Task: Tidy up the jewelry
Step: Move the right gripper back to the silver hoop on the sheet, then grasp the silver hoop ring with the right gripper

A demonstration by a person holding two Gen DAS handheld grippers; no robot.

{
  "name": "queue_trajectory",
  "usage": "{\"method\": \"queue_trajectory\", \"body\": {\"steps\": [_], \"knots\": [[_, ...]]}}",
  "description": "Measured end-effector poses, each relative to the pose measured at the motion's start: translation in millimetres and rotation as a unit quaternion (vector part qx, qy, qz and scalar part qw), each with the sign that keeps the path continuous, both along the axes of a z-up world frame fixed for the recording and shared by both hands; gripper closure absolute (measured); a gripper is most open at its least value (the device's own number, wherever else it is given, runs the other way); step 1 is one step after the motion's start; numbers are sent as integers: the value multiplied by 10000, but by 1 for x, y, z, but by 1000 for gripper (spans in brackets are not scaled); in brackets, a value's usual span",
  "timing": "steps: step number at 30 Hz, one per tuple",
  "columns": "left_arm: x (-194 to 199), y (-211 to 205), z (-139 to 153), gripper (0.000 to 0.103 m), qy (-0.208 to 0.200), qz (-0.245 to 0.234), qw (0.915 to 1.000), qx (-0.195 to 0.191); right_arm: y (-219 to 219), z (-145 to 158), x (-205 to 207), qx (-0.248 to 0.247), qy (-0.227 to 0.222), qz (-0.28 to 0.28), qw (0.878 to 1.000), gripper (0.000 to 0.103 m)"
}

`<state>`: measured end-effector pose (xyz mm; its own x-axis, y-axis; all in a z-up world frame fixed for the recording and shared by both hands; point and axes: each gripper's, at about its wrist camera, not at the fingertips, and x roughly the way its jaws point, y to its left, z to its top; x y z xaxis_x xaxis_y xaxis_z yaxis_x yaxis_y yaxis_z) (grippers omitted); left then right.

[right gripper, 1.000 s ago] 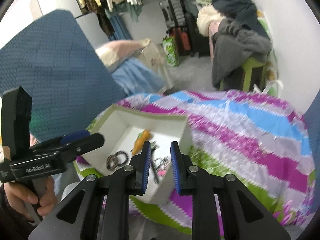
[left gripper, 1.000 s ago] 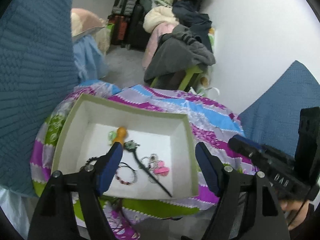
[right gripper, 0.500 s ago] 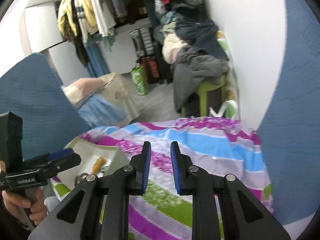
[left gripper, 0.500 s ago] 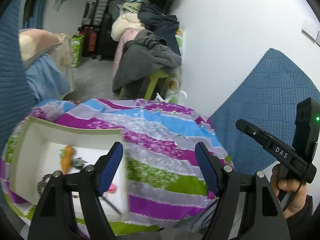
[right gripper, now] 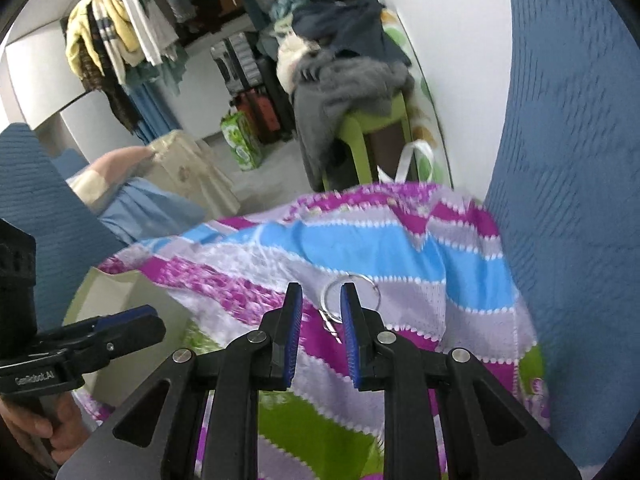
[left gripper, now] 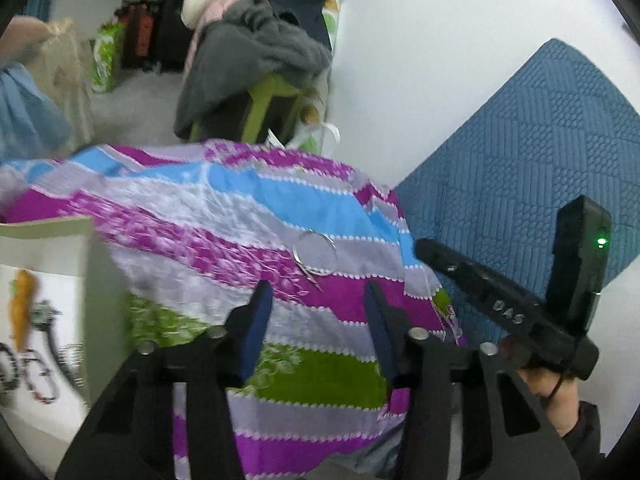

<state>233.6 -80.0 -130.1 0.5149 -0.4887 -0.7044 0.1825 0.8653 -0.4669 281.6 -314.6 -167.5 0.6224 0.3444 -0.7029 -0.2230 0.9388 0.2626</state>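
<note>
We held left gripper (left gripper: 318,316) with jaws spread wide, nothing between. Right gripper (right gripper: 320,330) jaws parted narrowly, gripping nothing. Silver hoop earrings (left gripper: 314,254) lay on striped cloth (left gripper: 208,216) at 12 o'clock from left gripper; in right wrist view the same earrings (right gripper: 352,292) sat just beyond fingertips, partly between them. White box (left gripper: 90,276) at 9 o'clock held orange carrot-shaped piece (left gripper: 22,300), beaded bracelet (left gripper: 40,380), dark hairpin (left gripper: 50,328). We saw box wall (right gripper: 120,300) at 9 o'clock in right view.
</note>
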Motion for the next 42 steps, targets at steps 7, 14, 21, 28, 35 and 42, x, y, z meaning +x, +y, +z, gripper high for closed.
{"method": "queue_trajectory", "body": {"steps": [7, 14, 21, 28, 35, 42], "knots": [[38, -36, -45, 82, 364, -244, 9987, -248, -13, -35, 38, 62, 337, 55, 9994, 90], [67, -57, -82, 82, 600, -291, 9977, -69, -22, -58, 58, 78, 599, 37, 9982, 90], [76, -67, -107, 82, 741, -241, 9961, 403, -24, -67, 68, 167, 720, 89, 9972, 90], [80, -79, -112, 82, 651, -261, 9958, 587, -20, -71, 77, 117, 793, 143, 9967, 90], [89, -87, -114, 97, 571, -173, 9937, 945, -17, -80, 84, -47, 908, 162, 9957, 89], [88, -67, -113, 103, 771, -10, 9947, 684, -6, -90, 92, -398, 976, 265, 9941, 89]]}}
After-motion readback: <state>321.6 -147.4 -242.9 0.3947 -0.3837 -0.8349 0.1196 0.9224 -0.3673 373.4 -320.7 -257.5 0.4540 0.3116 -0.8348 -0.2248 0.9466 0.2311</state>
